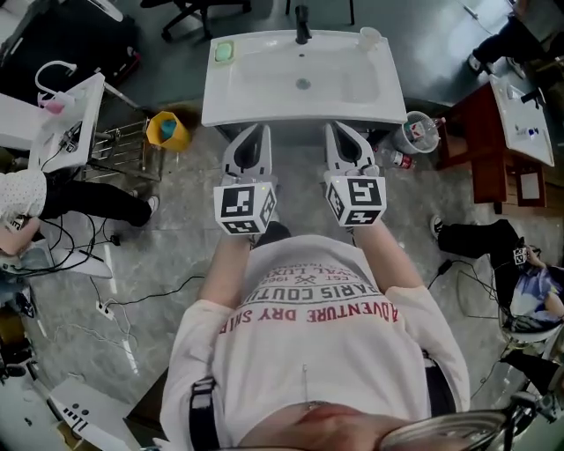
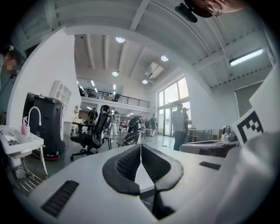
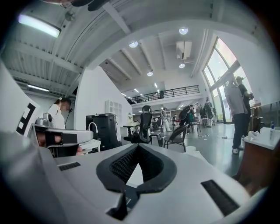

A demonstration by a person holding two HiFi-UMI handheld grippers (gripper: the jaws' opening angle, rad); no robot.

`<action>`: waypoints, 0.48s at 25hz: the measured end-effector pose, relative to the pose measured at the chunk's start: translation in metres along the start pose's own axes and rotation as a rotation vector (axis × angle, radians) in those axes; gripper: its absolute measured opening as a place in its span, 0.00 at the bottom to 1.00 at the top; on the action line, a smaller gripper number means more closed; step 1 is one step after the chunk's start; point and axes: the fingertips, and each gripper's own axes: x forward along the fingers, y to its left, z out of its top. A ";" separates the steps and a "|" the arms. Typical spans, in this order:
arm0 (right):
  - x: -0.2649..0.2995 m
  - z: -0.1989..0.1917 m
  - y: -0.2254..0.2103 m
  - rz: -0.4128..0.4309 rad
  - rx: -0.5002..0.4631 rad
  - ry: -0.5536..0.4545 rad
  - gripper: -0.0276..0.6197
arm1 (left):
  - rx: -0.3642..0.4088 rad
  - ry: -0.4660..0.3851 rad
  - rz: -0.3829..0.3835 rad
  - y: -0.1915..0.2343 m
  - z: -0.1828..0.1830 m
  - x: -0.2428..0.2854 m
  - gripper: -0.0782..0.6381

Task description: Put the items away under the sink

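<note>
A white sink (image 1: 304, 77) stands in front of me, with a dark faucet (image 1: 302, 25) at its back, a green soap (image 1: 224, 51) on its left corner and a white cup (image 1: 371, 36) on its right corner. On the floor by its right side lie a clear container (image 1: 419, 132) and a red-capped bottle (image 1: 394, 159). A yellow container (image 1: 167, 130) sits on the floor at its left. My left gripper (image 1: 249, 134) (image 2: 141, 146) and right gripper (image 1: 344, 132) (image 3: 138, 146) point at the sink's front edge, side by side. Both are shut and hold nothing.
A smaller white sink (image 1: 66, 119) and a wire rack (image 1: 123, 145) stand at the left, beside a seated person (image 1: 53, 195). A red-brown cabinet (image 1: 471, 145) is at the right, another person's legs (image 1: 476, 238) near it. Cables (image 1: 106, 299) trail over the floor.
</note>
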 end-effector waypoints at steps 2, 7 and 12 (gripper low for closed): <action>-0.009 0.003 0.000 -0.001 -0.003 -0.006 0.08 | 0.013 -0.015 0.003 -0.005 0.005 -0.008 0.15; -0.023 0.011 0.005 0.004 -0.002 -0.024 0.08 | 0.028 -0.034 0.004 -0.010 0.010 -0.021 0.15; -0.032 0.015 0.006 0.008 -0.010 -0.033 0.08 | 0.035 -0.055 0.009 -0.017 0.016 -0.027 0.15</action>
